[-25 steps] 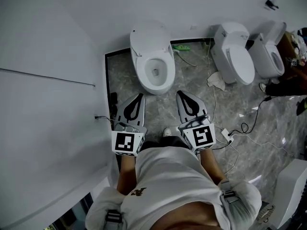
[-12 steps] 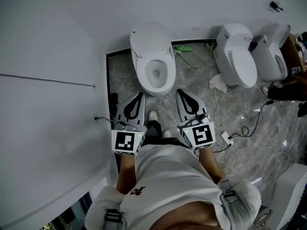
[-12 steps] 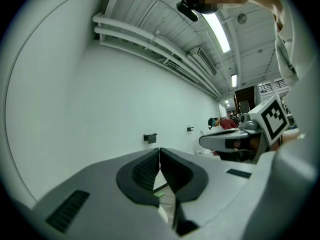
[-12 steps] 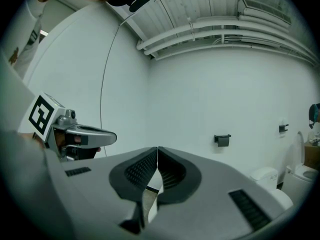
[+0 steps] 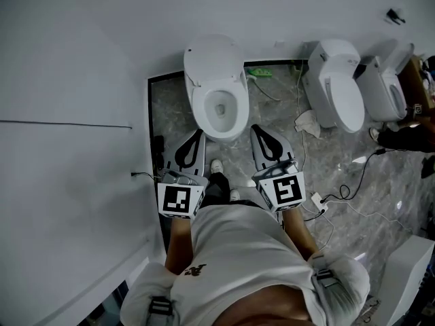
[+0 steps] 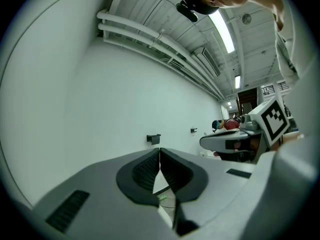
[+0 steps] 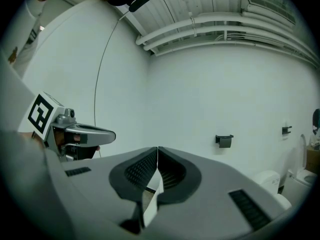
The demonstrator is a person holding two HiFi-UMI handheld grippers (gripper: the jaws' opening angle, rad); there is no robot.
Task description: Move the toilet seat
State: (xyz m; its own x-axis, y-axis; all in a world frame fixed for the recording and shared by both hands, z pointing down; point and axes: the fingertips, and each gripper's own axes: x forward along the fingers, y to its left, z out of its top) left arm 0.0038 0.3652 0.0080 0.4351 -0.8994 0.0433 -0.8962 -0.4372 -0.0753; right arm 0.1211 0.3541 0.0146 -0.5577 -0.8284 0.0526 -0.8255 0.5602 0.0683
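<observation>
White toilet point(image 5: 217, 90) on grey, pale-veined marble floor point(image 5: 340, 175).
At two o'clock, two more toilets point(image 5: 338, 90) were white, like the wall point(image 5: 68, 60). A black strip point(image 5: 150, 114) edged the floor at nine o'clock. The left gripper point(image 5: 199, 135) and the right gripper point(image 5: 255, 129) were pale grey with black pads and black-and-white square markers.

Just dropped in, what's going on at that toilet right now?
A person stands facing the open toilet by the wall, holding the left tool and the right tool out level toward it. Both tools are shut with nothing between their jaws, and neither touches the toilet. Its lid is raised, and the seat has not yet been handled.
</observation>
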